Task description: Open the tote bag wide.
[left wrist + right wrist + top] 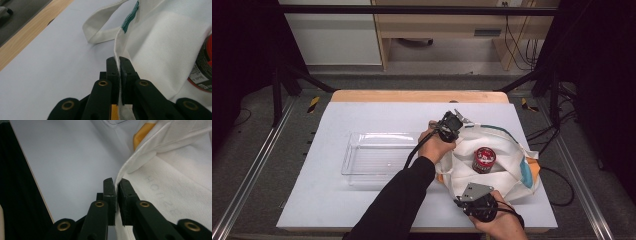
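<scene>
A white cloth tote bag (507, 150) lies open on the right of the table with a red can (483, 159) inside. My left gripper (456, 126) is at the bag's far left rim, and in the left gripper view it (118, 60) is shut on the rim cloth of the bag (160, 45), with the can (203, 67) just to the right. My right gripper (461, 199) is at the bag's near rim; in the right gripper view it (115, 182) pinches the edge of the bag (170, 187).
A clear plastic bin (382, 155) sits left of the bag on the white table top (362, 200). The bag's handle strap (97, 27) loops onto the table beside a green trim (130, 17). An orange patch (141, 133) shows under the bag.
</scene>
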Tool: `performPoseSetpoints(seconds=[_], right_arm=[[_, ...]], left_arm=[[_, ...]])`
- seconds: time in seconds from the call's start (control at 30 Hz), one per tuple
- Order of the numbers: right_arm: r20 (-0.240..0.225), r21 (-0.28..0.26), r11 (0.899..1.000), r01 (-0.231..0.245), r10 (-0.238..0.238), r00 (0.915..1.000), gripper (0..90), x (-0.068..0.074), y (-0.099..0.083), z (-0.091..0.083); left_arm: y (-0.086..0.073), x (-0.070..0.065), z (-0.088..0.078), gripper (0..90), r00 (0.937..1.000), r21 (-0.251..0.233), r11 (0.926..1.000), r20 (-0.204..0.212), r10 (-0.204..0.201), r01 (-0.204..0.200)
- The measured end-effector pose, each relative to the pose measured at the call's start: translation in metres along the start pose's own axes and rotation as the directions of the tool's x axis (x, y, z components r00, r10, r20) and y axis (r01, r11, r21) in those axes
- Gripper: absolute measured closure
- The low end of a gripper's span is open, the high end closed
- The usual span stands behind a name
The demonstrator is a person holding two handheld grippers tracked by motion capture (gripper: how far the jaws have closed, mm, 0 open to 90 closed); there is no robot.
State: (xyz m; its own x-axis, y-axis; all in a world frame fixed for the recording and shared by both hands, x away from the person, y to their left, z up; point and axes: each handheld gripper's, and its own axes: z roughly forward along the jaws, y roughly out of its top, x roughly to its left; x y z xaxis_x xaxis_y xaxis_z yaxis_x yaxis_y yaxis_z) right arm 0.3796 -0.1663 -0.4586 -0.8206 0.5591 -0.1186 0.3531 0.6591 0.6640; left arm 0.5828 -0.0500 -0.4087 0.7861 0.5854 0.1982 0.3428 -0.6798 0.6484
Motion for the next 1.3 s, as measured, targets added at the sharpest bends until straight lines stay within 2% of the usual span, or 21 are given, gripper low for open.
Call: performPoseSetpoints(seconds=[0.07, 0.23, 0.33, 0.37, 0.47, 0.53, 0.63, 0.7, 0.73, 0.8, 0.87, 0.93, 0.97, 1.0, 1.07, 1.17, 1.2, 1.23, 1.3], right_arm=[[-0.002, -0.009, 1.0, -0.005, 0.005, 1.0, 78.4, 0.001, 0.0, -0.001], [0.027, -0.022, 1.0, 0.017, -0.016, 0.9995, 61.5, 0.004, -0.001, -0.004], [0.04, -0.046, 0.999, 0.017, -0.015, 0.9991, 54.0, 0.006, -0.002, -0.011], [0.049, -0.063, 0.998, 0.012, -0.009, 0.9987, 52.2, 0.006, -0.002, -0.015], [0.067, -0.091, 0.996, 0.01, -0.004, 0.9978, 45.2, 0.003, -0.003, -0.021], [0.079, -0.106, 0.994, -0.001, 0.009, 0.9968, 42.7, 0.001, -0.003, -0.026], [0.146, -0.16, 0.987, 0.008, 0.016, 0.9892, 40.3, -0.002, 0.0, -0.041], [0.203, -0.194, 0.981, 0.005, 0.035, 0.9785, 40.7, -0.005, 0.002, -0.053], [0.22, -0.197, 0.98, 0.0, 0.044, 0.9745, 40.6, -0.008, 0.002, -0.058], [0.27, -0.205, 0.979, -0.011, 0.067, 0.9605, 41.8, -0.016, 0.001, -0.068], [0.325, -0.204, 0.978, -0.043, 0.109, 0.9395, 42.6, -0.028, -0.003, -0.079], [0.364, -0.222, 0.971, -0.083, 0.162, 0.9174, 44.3, -0.039, -0.009, -0.091], [0.375, -0.225, 0.97, -0.096, 0.177, 0.91, 44.7, -0.043, -0.011, -0.096], [0.404, -0.225, 0.968, -0.108, 0.193, 0.8941, 45.7, -0.05, -0.014, -0.103], [0.439, -0.208, 0.97, -0.127, 0.208, 0.8741, 47.7, -0.061, -0.019, -0.113], [0.483, -0.173, 0.974, -0.149, 0.215, 0.8491, 48.7, -0.074, -0.026, -0.122], [0.491, -0.162, 0.974, -0.16, 0.22, 0.8432, 48.7, -0.079, -0.029, -0.123], [0.502, -0.155, 0.971, -0.184, 0.237, 0.8317, 48.6, -0.084, -0.032, -0.125], [0.506, -0.148, 0.966, -0.21, 0.257, 0.8233, 47.4, -0.091, -0.035, -0.124]], left_arm=[[0.0, 0.0, -0.003, 85.4, 1.0, 0.0, 1.0, -0.003, 0.003, -0.003], [-0.003, -0.002, -0.016, 71.8, 0.9997, -0.056, 0.9984, -0.02, -0.01, 0.009], [-0.006, -0.001, -0.034, 62.4, 0.9993, -0.094, 0.9955, -0.035, -0.016, 0.013], [-0.007, -0.001, -0.039, 60.8, 0.9992, -0.119, 0.9928, -0.035, -0.021, 0.016], [-0.009, -0.002, -0.057, 57.4, 0.9993, -0.134, 0.9909, -0.036, -0.003, -0.002], [-0.012, -0.003, -0.073, 55.9, 0.9993, -0.167, 0.986, -0.037, -0.001, -0.005], [-0.017, -0.006, -0.092, 52.9, 0.9994, -0.214, 0.9769, -0.032, -0.012, 0.005], [-0.021, -0.009, -0.101, 52.6, 0.9996, -0.225, 0.9743, -0.027, -0.004, -0.002], [-0.023, -0.012, -0.107, 52.2, 0.9997, -0.235, 0.9718, -0.024, 0.006, -0.012], [-0.027, -0.019, -0.114, 51.2, 0.9999, -0.252, 0.9676, -0.008, 0.015, -0.017], [-0.031, -0.027, -0.116, 50.6, 0.9995, -0.257, 0.9662, 0.01, 0.029, -0.025], [-0.035, -0.035, -0.115, 49.4, 0.9986, -0.253, 0.9664, 0.018, 0.049, -0.043], [-0.039, -0.041, -0.114, 48.5, 0.9979, -0.252, 0.9666, 0.028, 0.059, -0.05], [-0.042, -0.045, -0.114, 47.6, 0.9973, -0.252, 0.9662, 0.032, 0.066, -0.056], [-0.052, -0.053, -0.11, 47.4, 0.996, -0.266, 0.9625, 0.054, 0.071, -0.054], [-0.062, -0.061, -0.107, 46.4, 0.9957, -0.245, 0.9671, 0.044, 0.082, -0.069], [-0.066, -0.063, -0.105, 45.9, 0.9959, -0.239, 0.9686, 0.044, 0.08, -0.067], [-0.068, -0.064, -0.103, 45.7, 0.996, -0.236, 0.9699, 0.049, 0.074, -0.06], [-0.072, -0.065, -0.1, 45.6, 0.996, -0.225, 0.9726, 0.055, 0.071, -0.057]])
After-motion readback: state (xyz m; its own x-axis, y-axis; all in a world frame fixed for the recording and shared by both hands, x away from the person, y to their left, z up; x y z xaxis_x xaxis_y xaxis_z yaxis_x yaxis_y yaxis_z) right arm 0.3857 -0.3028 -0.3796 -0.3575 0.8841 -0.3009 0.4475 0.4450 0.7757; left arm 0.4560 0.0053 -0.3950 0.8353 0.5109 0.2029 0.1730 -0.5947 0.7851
